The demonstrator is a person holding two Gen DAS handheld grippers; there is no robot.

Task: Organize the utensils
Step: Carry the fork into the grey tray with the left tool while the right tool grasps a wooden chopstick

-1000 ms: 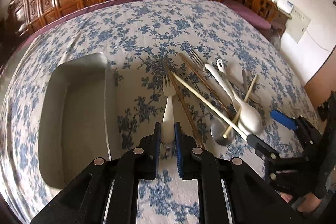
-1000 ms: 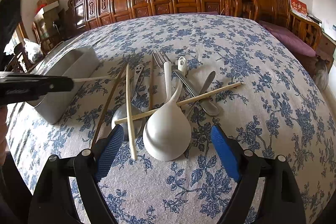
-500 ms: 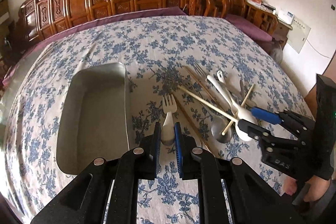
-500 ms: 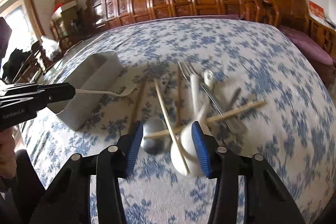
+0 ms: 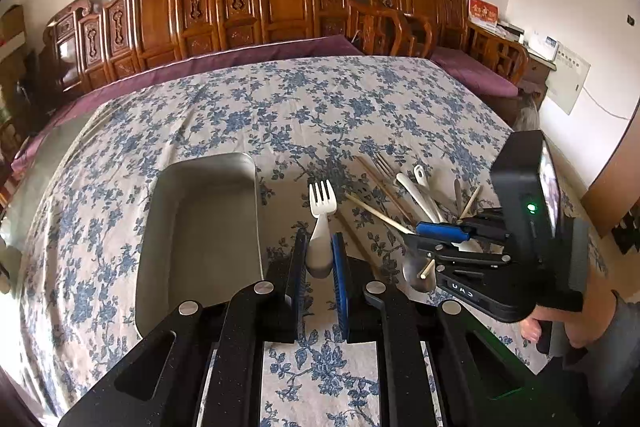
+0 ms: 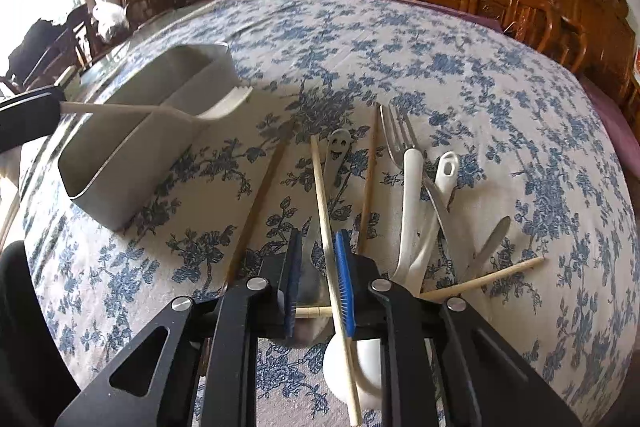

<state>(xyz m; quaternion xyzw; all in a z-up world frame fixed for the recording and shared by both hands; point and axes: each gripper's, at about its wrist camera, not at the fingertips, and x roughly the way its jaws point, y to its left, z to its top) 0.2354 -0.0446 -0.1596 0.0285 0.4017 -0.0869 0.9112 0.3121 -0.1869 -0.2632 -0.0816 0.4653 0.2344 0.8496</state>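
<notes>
The left hand-held gripper (image 5: 319, 263) pinches the thick end of a white plastic fork (image 5: 321, 219) between its two pads, and the fork points away with its prongs up in the air. The fork hangs above the table (image 5: 280, 107), which wears a white cloth with blue flowers. Just to the left of the fork sits a gray metal tray (image 5: 200, 227), and the fork is beside it, not inside it. In the right wrist view the same fork (image 6: 224, 107) reaches across the near corner of the tray (image 6: 132, 163). The right hand-held gripper (image 6: 318, 281) sits low over a pile of utensils. Its pads are close together with a light wooden chopstick (image 6: 322, 195) between them. The chopstick lies along the blue right pad, and I cannot tell if the pads really squeeze it. Under the gripper is the bowl of a metal spoon with a smiley face on its handle (image 6: 338, 147). Just to the right lie a metal fork (image 6: 398, 131), two white spoons (image 6: 412, 195) and a butter knife (image 6: 488, 243). Another chopstick (image 6: 480, 279) lies crossways under the gripper, and two darker chopsticks (image 6: 260, 199) rest near the tray.
</notes>
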